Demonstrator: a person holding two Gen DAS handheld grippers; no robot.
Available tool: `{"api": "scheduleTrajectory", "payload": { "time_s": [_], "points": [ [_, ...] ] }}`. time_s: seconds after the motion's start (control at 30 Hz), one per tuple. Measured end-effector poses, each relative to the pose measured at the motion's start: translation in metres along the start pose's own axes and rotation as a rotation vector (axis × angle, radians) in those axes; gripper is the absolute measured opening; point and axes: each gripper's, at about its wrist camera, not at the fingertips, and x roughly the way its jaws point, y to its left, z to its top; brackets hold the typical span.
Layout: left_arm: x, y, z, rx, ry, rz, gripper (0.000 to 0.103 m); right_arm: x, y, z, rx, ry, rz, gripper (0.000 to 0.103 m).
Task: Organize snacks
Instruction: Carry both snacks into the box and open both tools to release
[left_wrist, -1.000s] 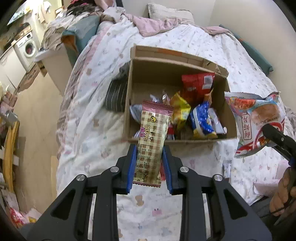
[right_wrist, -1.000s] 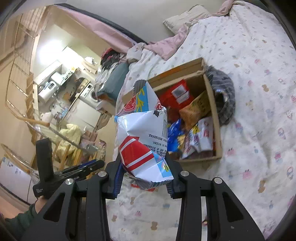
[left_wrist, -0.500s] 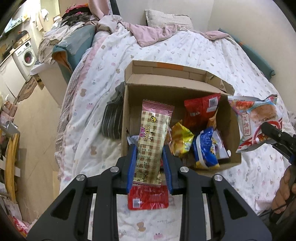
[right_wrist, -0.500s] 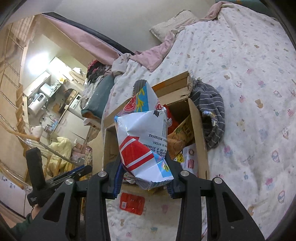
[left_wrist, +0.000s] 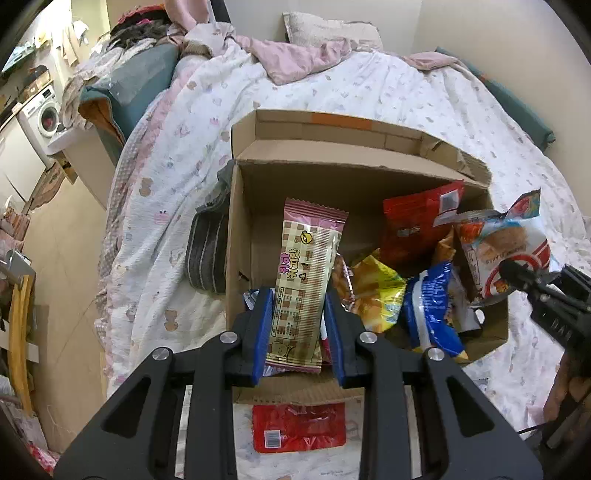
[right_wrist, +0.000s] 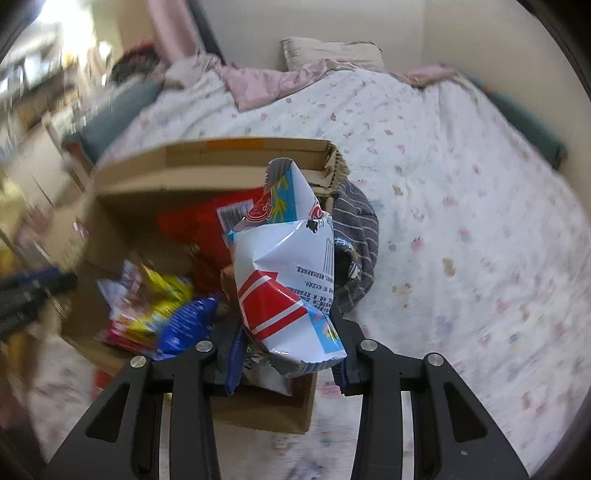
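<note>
An open cardboard box (left_wrist: 240, 236) stands on the bed and holds several snack bags, among them a red one (left_wrist: 413, 225), a yellow one (left_wrist: 373, 288) and a blue one (left_wrist: 432, 314). My left gripper (left_wrist: 298, 332) is shut on a pink checked snack packet (left_wrist: 306, 284), held over the box's near left part. My right gripper (right_wrist: 288, 354) is shut on a white, red and blue snack bag (right_wrist: 288, 288), held over the box's right side (right_wrist: 258, 410); that bag also shows in the left wrist view (left_wrist: 502, 243).
A flat red packet (left_wrist: 299, 428) lies on the patterned bedspread (left_wrist: 369, 92) just before the box. A dark striped cloth (left_wrist: 207, 251) lies against the box's left wall. Pillows and pink bedding lie at the bed's head. The floor and a washing machine (left_wrist: 46, 114) are at left.
Both grippers have moved forward over the box with their packets. The right wrist view has swung and is blurred by motion.
</note>
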Motion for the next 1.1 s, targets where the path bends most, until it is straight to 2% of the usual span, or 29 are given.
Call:
{"api": "scheduleTrajectory", "payload": {
  "time_s": [0.1,0.13,0.17,0.23,0.27,0.3,0.37,0.47,0.57,0.63,0.67,0.7,0.77,0.87,0.97,1.03,1.07,1.1],
  "points": [
    [0.003,0.002,0.001,-0.014,0.015,-0.019,0.024,0.008,0.016,-0.003,-0.093,0.015,-0.086,0.04],
    [0.003,0.002,0.001,-0.015,0.014,-0.021,0.024,0.01,0.02,-0.004,-0.115,0.028,-0.097,0.04],
    [0.003,0.001,0.001,-0.013,0.013,-0.022,0.024,0.014,0.022,-0.006,-0.117,0.051,-0.072,0.04],
    [0.003,0.002,0.001,-0.015,0.011,-0.027,0.024,0.013,0.02,-0.006,-0.072,0.054,0.045,0.044],
    [0.002,0.003,0.001,-0.016,0.013,-0.03,0.024,0.01,0.017,-0.005,-0.038,0.053,0.11,0.053],
    [0.003,0.004,0.001,-0.019,0.014,-0.033,0.024,0.007,0.013,-0.004,0.001,0.055,0.188,0.067],
    [0.004,0.007,0.001,-0.035,0.019,-0.045,0.025,0.006,0.005,-0.004,0.081,0.072,0.293,0.075],
    [0.005,0.01,0.002,-0.055,0.022,-0.06,0.025,0.006,-0.004,-0.007,0.152,0.085,0.367,0.075],
    [0.003,0.008,0.003,-0.049,0.016,-0.073,0.025,0.002,-0.013,-0.007,0.224,0.078,0.479,0.075],
    [0.001,0.007,0.003,-0.044,0.012,-0.085,0.027,-0.005,-0.019,-0.007,0.254,0.039,0.467,0.075],
    [0.001,0.006,0.003,-0.041,0.014,-0.091,0.035,-0.009,-0.021,-0.006,0.259,0.02,0.448,0.075],
    [0.001,0.005,0.003,-0.038,0.014,-0.092,0.05,-0.012,-0.024,-0.006,0.269,-0.001,0.433,0.075],
    [-0.001,0.004,0.001,-0.032,0.007,-0.081,0.068,-0.015,-0.031,-0.005,0.305,-0.03,0.444,0.075],
    [-0.006,0.002,0.001,-0.026,-0.01,-0.075,0.07,-0.013,-0.04,-0.004,0.374,-0.047,0.474,0.074],
    [-0.009,0.001,0.003,-0.034,-0.013,-0.083,0.07,-0.003,-0.045,-0.001,0.439,-0.022,0.429,0.057],
    [-0.01,0.001,0.004,-0.042,-0.02,-0.091,0.07,0.004,-0.045,0.0,0.455,-0.003,0.362,0.05],
    [-0.01,0.001,0.005,-0.04,-0.021,-0.092,0.07,0.009,-0.042,0.001,0.455,0.013,0.357,0.042],
    [-0.01,0.001,0.005,-0.035,-0.02,-0.091,0.07,0.017,-0.038,0.002,0.444,0.047,0.354,0.041]
  ]
}}
